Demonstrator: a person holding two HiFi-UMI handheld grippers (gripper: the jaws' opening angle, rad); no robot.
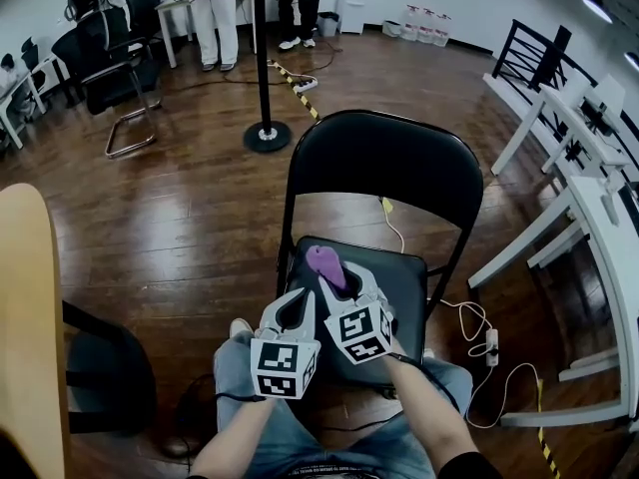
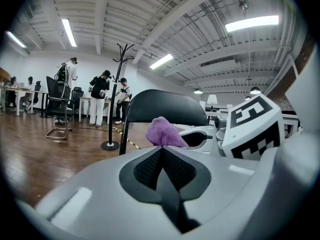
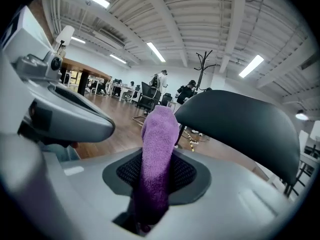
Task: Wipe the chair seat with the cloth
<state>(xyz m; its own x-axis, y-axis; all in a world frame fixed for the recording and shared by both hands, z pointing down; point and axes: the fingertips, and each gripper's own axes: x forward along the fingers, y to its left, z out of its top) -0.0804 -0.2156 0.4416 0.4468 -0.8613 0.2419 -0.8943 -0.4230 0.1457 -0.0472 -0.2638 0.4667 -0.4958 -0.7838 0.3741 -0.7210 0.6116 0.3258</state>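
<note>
A black folding chair (image 1: 384, 163) stands in front of me, its dark seat (image 1: 404, 282) partly under both grippers. My right gripper (image 1: 334, 279) is shut on a purple cloth (image 1: 324, 263), which sticks up from between its jaws (image 3: 159, 149) above the seat's near left part. My left gripper (image 1: 292, 307) sits just left of it over the seat's front edge, jaws shut with nothing between them (image 2: 162, 151). In the left gripper view the cloth (image 2: 164, 133) shows beyond the jaws, with the chair back (image 2: 165, 106) behind. The chair back (image 3: 240, 129) fills the right of the right gripper view.
A coat stand (image 1: 265, 68) rises behind the chair, with people (image 1: 215, 13) and office chairs (image 1: 110, 53) farther off. White tables (image 1: 589, 168) line the right. A cable and power strip (image 1: 489, 345) lie on the wooden floor by the chair's right legs. A wooden tabletop (image 1: 30, 317) is at left.
</note>
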